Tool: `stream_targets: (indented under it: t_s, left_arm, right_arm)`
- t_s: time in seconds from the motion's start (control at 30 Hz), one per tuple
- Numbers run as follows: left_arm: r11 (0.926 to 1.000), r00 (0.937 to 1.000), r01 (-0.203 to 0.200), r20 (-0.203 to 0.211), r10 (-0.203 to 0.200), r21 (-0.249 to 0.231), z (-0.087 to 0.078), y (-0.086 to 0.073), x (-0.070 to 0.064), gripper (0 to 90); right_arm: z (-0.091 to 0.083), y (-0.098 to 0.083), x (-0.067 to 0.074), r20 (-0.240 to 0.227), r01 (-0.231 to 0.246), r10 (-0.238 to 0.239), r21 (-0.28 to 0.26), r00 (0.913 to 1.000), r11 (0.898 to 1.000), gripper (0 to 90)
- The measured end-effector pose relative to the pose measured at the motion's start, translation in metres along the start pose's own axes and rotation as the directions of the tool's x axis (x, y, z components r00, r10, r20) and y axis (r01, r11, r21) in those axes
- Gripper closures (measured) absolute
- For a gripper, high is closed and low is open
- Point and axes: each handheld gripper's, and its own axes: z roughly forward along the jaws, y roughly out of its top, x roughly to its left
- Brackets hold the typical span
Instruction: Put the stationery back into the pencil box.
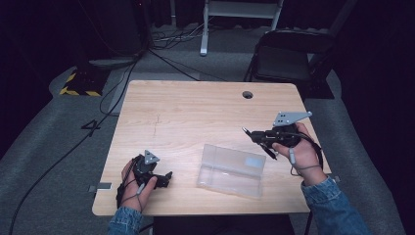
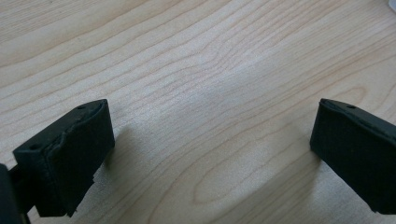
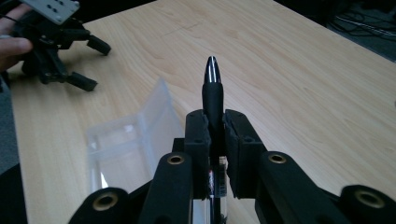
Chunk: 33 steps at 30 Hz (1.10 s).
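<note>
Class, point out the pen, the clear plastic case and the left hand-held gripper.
pen [image 3: 212,91], right gripper view, black barrel below tip
clear plastic case [image 1: 230,171], high view, middle of lid
left hand-held gripper [image 2: 212,144], left gripper view, midway between jaws

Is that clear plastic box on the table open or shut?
Open. The clear box lies spread flat on the table, both halves facing up, and looks empty. The pen sits clamped in the right gripper.

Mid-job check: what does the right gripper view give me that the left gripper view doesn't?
Right gripper view alone: the right gripper shut on a black pen, the clear plastic case lying open beside it, and the left gripper in a hand farther off. Left gripper view alone: that left gripper's jaws standing wide apart with nothing between them. Both share the wooden table.
</note>
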Motion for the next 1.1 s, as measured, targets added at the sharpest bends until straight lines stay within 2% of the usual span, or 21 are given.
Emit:
stream_targets:
  t_s: [0.17,0.37,0.7,1.1]
  left_arm:
    - [1.0,1.0,0.0,0.003,0.0,-0.001,0.0,0.0,0.0,0.2]
    - [1.0,1.0,-0.004,0.002,0.004,0.0,0.0,0.0,0.0,0.2]
    - [1.0,1.0,-0.004,0.006,0.004,0.001,0.0,0.0,0.0,0.2]
    - [1.0,1.0,-0.006,0.008,0.006,0.003,0.0,0.0,0.0,0.2]
  right_arm:
    - [0.004,-0.005,0.022,-0.051,0.023,-0.025,-0.035,0.9984,0.999,80.6]
    - [0.009,-0.008,0.031,-0.076,0.032,-0.034,-0.035,0.9965,0.999,80.5]
    - [0.017,-0.013,0.036,-0.1,0.044,-0.049,-0.046,0.9938,0.998,80.4]
    - [0.042,-0.023,0.044,-0.128,0.102,-0.1,0.007,0.9867,0.995,80.4]
